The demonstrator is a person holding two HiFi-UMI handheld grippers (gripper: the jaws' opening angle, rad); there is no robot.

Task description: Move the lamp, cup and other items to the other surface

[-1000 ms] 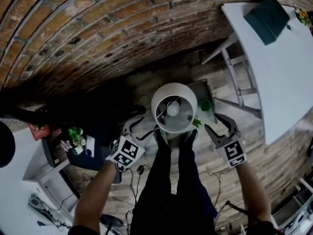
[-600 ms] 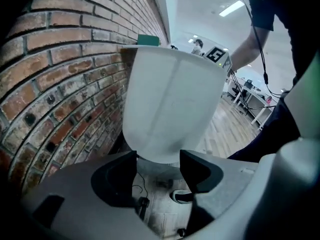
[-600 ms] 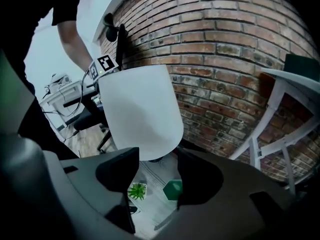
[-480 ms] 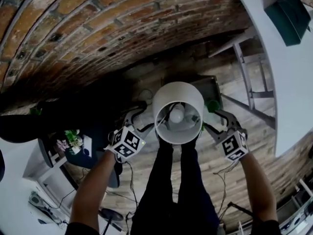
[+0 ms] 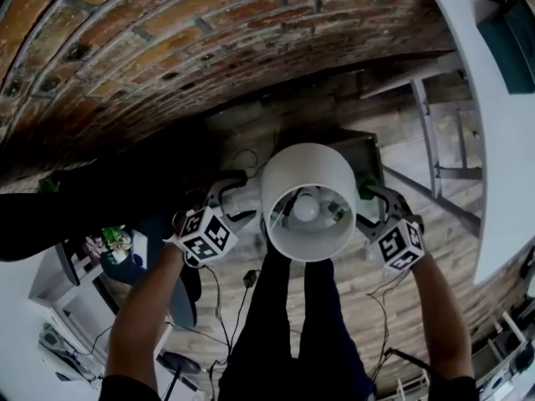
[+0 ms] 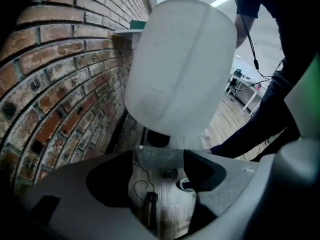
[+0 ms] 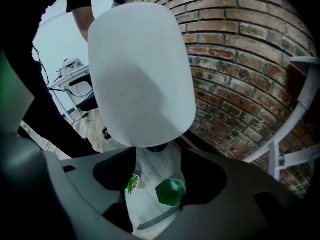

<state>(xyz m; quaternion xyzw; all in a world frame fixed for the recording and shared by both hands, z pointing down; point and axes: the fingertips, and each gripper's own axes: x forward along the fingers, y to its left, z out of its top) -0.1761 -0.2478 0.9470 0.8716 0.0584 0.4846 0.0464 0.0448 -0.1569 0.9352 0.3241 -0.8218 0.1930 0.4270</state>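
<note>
Lamp [image 5: 308, 211] with a white drum shade, seen from above in the head view, its bulb showing inside. It sits at the middle of the picture, over a low grey counter [image 5: 364, 150] that stands against a brick wall [image 5: 167, 48]. The left claw [image 5: 241, 200] is just beside the shade on one side and the right claw [image 5: 369, 209] just beside it on the other. The person's dark-trousered legs [image 5: 292, 324] stand on a wooden floor [image 5: 376, 282] below the lamp. A white counter [image 5: 501, 140] lies well apart at the right edge.

Left gripper view: the left claw [image 6: 160, 168] has just been opening and its jaws stand wide apart, pressing on nothing. Between them show only floor boards and a black cable [image 6: 142, 186]. The lamp shade [image 6: 180, 69] rises beyond the jaw tips, with its dark base just under it.

Right gripper view: the right claw [image 7: 159, 168] has also just been opening; its jaws are apart and grip nothing. Between them lies the pale wood-grain top of the low grey counter [image 7: 150, 214], with a green cup [image 7: 170, 193] on it and a small leafy green thing [image 7: 131, 184] just beside the cup. The lamp [image 7: 142, 74] appears to stand on this counter beyond the jaws, brick wall behind.
</note>
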